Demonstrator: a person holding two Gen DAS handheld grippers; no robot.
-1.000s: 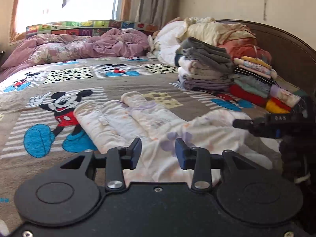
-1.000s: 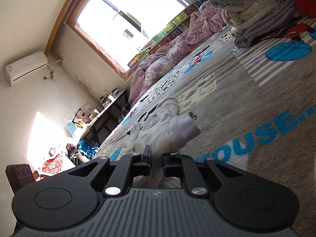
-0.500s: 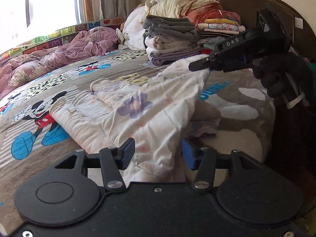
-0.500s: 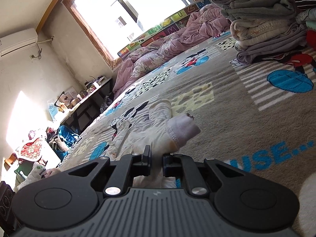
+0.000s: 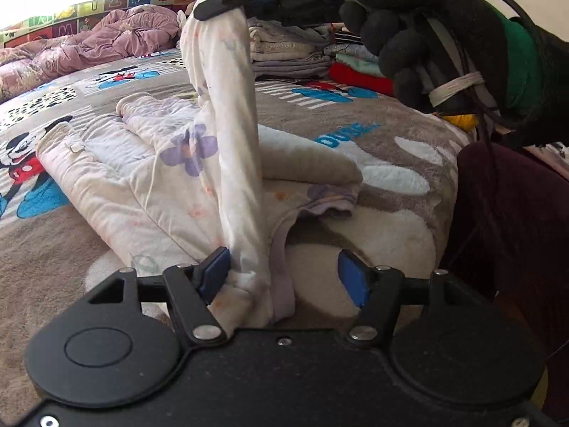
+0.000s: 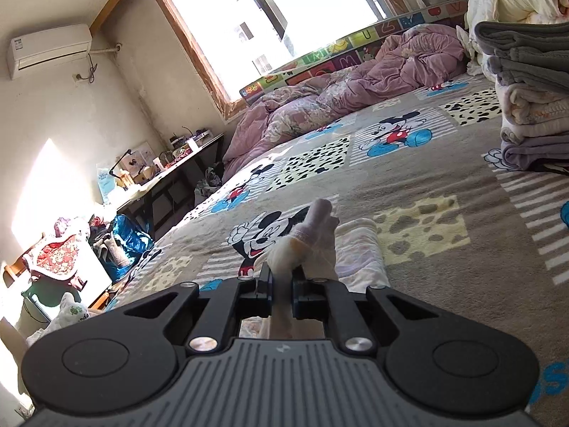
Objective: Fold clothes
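- Right gripper (image 6: 281, 284) clamps the floral garment (image 5: 170, 163), sleeve lifted toward frame top.
- Left gripper (image 5: 281, 277) jaws just opening, cloth between them, unpinched.
- Folded stack (image 5: 284, 53) done upper centre; this piece half-folded.

Pale garment (image 6: 313, 238) pinched between right gripper (image 6: 282, 286) fingers (image 6: 265, 284).

Single letters show on the colourful alphabet panel (image 6: 341, 60) under the window: "M" and "Z". Blue lettering on the blanket (image 5: 355, 135), centre right, is too cut off to read.
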